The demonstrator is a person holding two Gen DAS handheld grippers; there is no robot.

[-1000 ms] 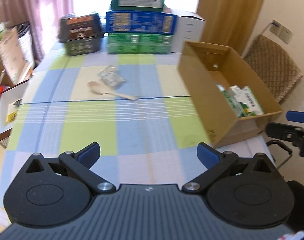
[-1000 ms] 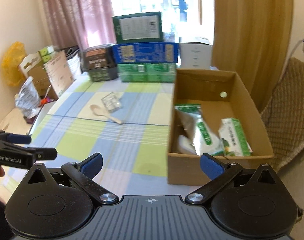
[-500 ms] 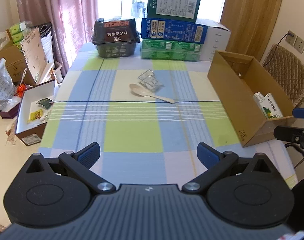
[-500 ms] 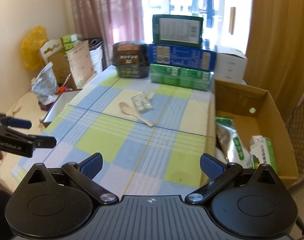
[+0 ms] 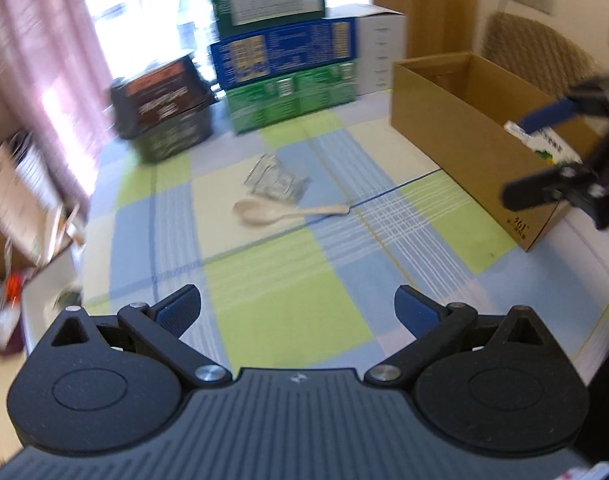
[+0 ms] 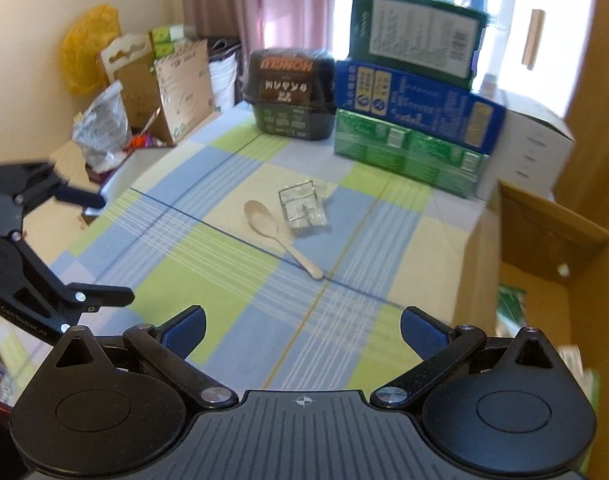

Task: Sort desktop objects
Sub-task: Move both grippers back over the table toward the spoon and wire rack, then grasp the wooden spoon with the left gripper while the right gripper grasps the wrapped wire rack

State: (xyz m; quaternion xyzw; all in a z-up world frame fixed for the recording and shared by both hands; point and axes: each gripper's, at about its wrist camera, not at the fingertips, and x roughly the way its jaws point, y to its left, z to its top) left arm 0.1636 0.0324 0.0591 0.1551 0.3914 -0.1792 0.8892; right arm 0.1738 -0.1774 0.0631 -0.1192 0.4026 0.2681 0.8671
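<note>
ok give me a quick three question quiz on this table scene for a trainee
1. True or false: the spoon lies inside the cardboard box.
2. Which stacked box sits lowest? A green box B blue box C dark green box
3. Fill in: both the left gripper and right gripper are ____.

Key: 1 false, it lies on the tablecloth beside the clear packet; 2 A; 3 open.

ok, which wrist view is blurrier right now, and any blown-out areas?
Left wrist view: heavy motion smear on the stacked boxes and curtain, the spoon soft. Right wrist view: sharper, spoon crisp, but the window is blown out white.
</note>
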